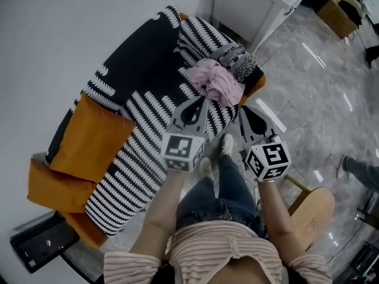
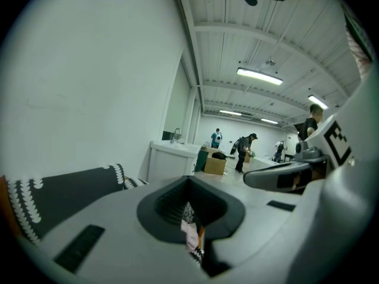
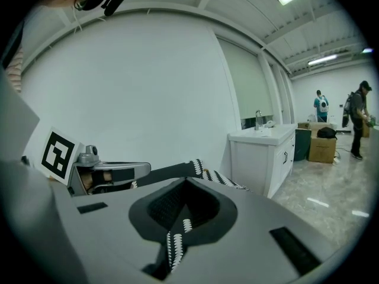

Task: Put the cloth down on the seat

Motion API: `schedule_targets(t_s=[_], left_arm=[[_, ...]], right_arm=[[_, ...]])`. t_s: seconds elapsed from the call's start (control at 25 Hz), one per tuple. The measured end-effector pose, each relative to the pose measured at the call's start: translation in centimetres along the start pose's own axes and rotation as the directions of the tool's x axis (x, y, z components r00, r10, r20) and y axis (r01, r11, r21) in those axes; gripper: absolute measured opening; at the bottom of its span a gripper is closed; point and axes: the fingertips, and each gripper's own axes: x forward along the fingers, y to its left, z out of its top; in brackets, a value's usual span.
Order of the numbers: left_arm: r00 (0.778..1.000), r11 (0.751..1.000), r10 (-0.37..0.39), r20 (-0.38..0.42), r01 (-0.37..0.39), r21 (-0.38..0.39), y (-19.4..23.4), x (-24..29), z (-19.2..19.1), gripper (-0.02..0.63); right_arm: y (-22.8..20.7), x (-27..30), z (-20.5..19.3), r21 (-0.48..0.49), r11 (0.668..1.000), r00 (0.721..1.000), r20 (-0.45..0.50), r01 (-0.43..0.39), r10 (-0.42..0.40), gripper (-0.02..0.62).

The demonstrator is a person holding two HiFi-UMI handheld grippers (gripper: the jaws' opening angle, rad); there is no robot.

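Observation:
The pink cloth lies bunched on the seat, a sofa under a black-and-white striped cover. A grey patterned cloth lies right behind it. My left gripper is shut, its tip at the pink cloth's near edge; I cannot tell if it touches. Through the slit between its jaws in the left gripper view, a strip of pink cloth shows below. My right gripper is shut and hangs just off the seat's front edge, with only striped cover showing through its slit.
Orange cushions sit at the sofa's left end. A white cabinet stands beyond the sofa and a wooden stool by my right side. A black box is on the floor at lower left. People stand farther off.

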Motion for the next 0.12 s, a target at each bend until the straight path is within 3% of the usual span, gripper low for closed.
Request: schedule_targets(t_s=[0.12], left_arm=[[1.0,1.0,0.007,0.015,-0.008,0.015,-0.3,-3.6,0.7,0.012]], right_arm=[[2.7,-2.7,0.7,-0.008,1.0,1.0,0.03,-0.001,0.002,0.008]])
